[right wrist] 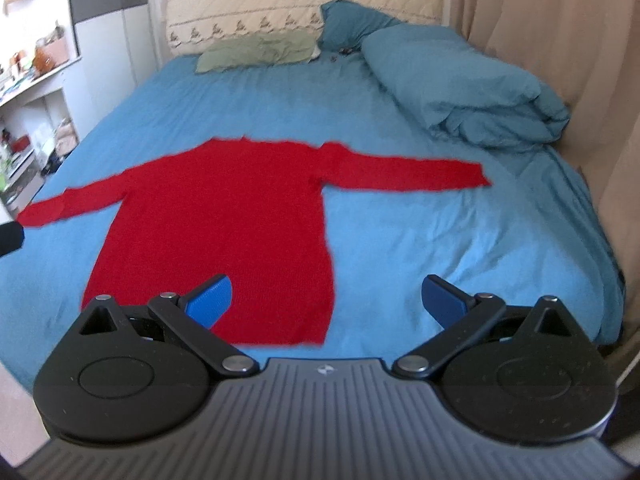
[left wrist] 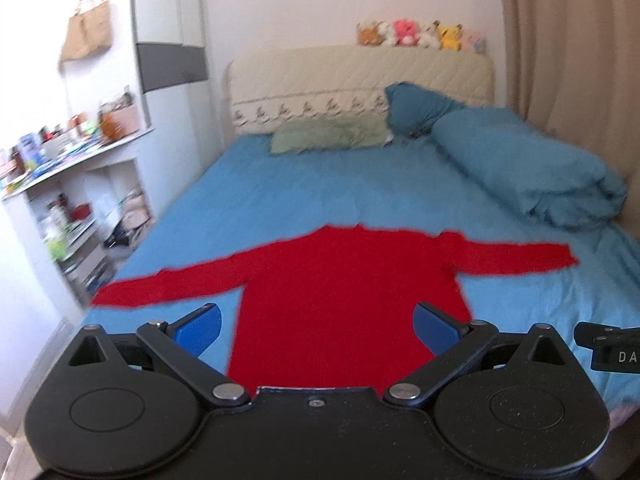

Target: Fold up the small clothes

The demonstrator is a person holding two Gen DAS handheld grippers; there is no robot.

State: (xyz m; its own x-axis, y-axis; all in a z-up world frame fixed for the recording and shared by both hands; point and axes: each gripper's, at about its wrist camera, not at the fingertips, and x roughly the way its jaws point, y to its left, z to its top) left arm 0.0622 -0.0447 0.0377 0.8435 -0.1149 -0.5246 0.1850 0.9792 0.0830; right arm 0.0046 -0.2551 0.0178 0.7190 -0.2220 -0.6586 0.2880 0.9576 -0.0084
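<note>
We log one red sweater [left wrist: 344, 300] flat on blue bed [left wrist: 304, 188], sleeves out | left gripper [left wrist: 318, 326] apart, empty | right gripper [right wrist: 326, 300] apart, empty | two pillows at headboard.

red sweater [left wrist: 340, 304], blue sheet [left wrist: 304, 184], beige headboard [left wrist: 360, 76]

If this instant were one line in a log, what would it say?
stage: before first fold | sweater: flat on bed, sleeves spread | left claw: open, empty | right claw: open, empty
</note>
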